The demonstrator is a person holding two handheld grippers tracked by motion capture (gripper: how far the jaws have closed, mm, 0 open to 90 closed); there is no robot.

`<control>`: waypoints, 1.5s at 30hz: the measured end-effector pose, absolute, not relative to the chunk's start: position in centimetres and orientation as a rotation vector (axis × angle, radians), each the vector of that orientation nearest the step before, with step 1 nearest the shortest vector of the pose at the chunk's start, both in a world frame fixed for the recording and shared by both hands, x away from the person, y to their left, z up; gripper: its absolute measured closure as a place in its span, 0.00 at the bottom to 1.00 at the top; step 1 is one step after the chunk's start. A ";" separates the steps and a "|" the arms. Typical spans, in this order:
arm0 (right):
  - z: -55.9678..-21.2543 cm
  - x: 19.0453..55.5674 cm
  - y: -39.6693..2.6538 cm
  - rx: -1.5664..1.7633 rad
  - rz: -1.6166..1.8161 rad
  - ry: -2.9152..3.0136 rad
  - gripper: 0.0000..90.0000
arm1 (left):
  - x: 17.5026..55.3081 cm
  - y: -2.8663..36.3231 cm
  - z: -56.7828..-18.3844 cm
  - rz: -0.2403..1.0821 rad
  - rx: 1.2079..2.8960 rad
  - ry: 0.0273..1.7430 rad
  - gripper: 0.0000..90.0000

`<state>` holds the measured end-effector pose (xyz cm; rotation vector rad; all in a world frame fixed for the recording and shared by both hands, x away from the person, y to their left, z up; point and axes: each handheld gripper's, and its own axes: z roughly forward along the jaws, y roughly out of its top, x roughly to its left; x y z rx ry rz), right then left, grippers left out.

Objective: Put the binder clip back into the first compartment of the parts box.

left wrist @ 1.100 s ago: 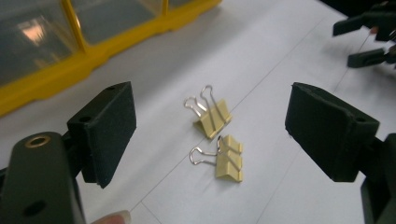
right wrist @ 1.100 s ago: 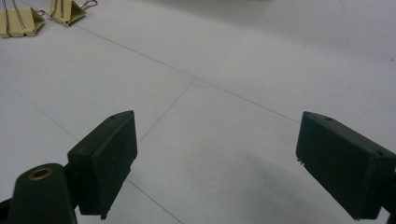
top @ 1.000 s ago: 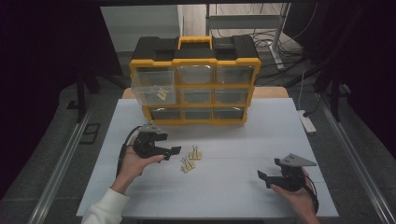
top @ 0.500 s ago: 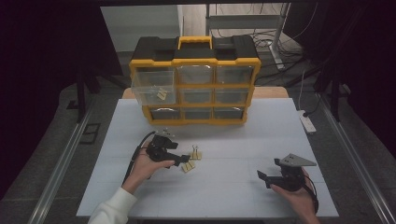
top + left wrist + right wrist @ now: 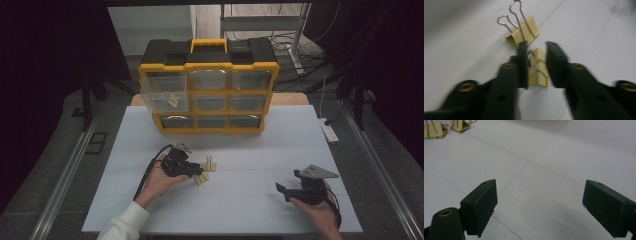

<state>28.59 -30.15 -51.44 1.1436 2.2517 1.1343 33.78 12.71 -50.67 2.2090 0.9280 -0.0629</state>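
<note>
Left gripper: low over the counter at centre-left of the high view, carried in the person's left hand; its fingers have just been closing and now stand narrow with the near clip's wire handle between them; the left finger lies against that handle, while a sliver of space shows beside the right one, so whether the clip is truly pinched cannot be told.
Near clip: a yellow binder clip flat on the counter, directly between the left fingertips; in the high view it sits at the gripper's tip.
Far clip: a second yellow binder clip just beyond the first, its two wire loops pointing away from the gripper; just beside the near clip, not held.
Right gripper: at the lower right of the high view, well apart from the clips; fingers wide with bare counter between them; both clips show far off in the top left corner of its own view.
Counter: white sheet with faint crease lines.
Organiser: yellow and black drawer case upright at the counter's far edge; its upper-left drawer is pulled out and has small yellow clips inside.
</note>
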 end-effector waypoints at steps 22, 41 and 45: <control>-51.4 28.6 -30.2 1.147 1.128 2.248 0.14 | 31.6 14.7 -47.2 -0.055 2.029 0.848 0.99; -51.5 28.6 -30.3 1.146 1.132 2.249 0.14 | 29.2 16.8 -41.7 0.101 1.797 0.799 0.99; -51.5 28.7 -30.3 1.148 1.131 2.246 0.14 | 28.8 17.5 -40.8 0.139 1.761 0.799 0.99</control>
